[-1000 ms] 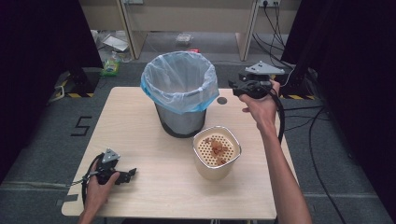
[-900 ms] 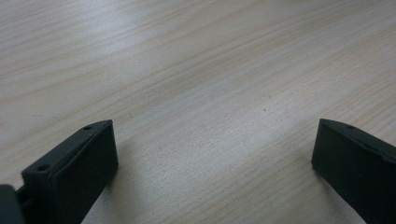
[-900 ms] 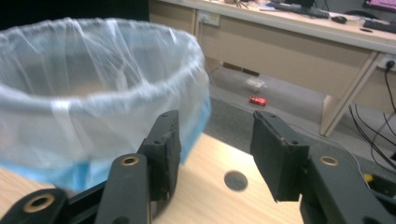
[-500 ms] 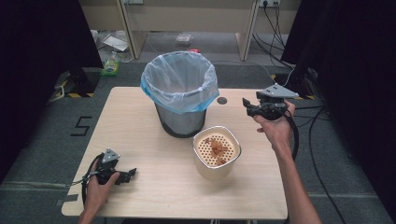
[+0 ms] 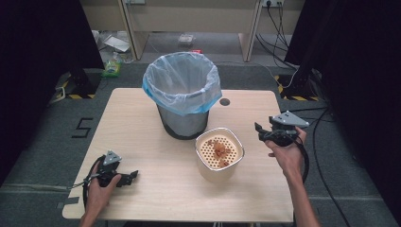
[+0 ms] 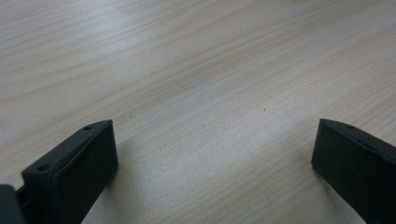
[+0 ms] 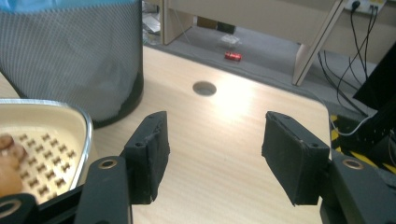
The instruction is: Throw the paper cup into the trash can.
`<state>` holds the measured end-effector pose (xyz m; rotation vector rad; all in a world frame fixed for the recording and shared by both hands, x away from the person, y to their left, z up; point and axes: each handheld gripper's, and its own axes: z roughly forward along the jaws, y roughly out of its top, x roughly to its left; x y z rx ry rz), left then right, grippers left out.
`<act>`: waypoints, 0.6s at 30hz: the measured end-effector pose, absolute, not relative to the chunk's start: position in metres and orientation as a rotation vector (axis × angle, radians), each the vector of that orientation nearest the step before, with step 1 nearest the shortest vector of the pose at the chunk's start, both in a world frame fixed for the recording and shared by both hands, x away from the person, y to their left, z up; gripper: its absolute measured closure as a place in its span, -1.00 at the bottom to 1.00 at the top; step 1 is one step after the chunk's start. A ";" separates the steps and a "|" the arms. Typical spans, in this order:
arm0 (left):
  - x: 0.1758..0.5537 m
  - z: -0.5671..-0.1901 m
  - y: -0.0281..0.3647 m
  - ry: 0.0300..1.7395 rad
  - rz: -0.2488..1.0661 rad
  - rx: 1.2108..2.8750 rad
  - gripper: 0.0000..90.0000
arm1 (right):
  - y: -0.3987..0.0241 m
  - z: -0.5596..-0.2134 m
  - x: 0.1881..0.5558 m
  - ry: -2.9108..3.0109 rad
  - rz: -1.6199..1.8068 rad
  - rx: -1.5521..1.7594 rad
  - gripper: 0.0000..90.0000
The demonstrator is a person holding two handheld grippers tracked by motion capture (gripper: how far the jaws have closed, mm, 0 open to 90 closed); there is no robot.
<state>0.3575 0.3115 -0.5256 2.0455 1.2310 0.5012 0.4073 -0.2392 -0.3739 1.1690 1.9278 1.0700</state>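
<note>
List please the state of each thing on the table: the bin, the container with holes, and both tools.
Bin: upright, lined with a blue bag, open top.
Container: upright, no lid, brown food pieces on its perforated insert.
Left tool: open, nothing between its jaws, low over the table.
Right tool: jaws have just been opening, nothing between them, right of the container.

A light wooden table [image 5: 142, 123] with a round cable hole [image 5: 224, 101] near its far edge stands on grey carpet [image 5: 56, 142], where a "5" [image 5: 82, 127] is marked in black. Black curtains [image 5: 38, 52] hang on both sides. Beyond stands pale wooden furniture [image 5: 189, 19], perhaps a desk, with a wall socket [image 5: 273, 3] and black cables [image 5: 279, 28] trailing down. Yellow-black hazard tape [image 5: 71, 96] marks stand feet. Small litter [image 5: 113, 43], a green item [image 5: 112, 68] and something red [image 7: 232, 56] lie on the floor.
</note>
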 end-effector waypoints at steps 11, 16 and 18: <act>0.357 -0.526 0.311 1.231 0.502 2.045 -1.00 | -0.247 -0.406 0.385 1.904 1.068 1.201 -0.10; 0.357 -0.526 0.311 1.231 0.502 2.045 -1.00 | -0.245 -0.426 0.376 1.919 1.045 1.205 -0.11; 0.357 -0.526 0.311 1.232 0.502 2.041 -1.00 | -0.244 -0.435 0.374 1.932 1.030 1.210 -0.12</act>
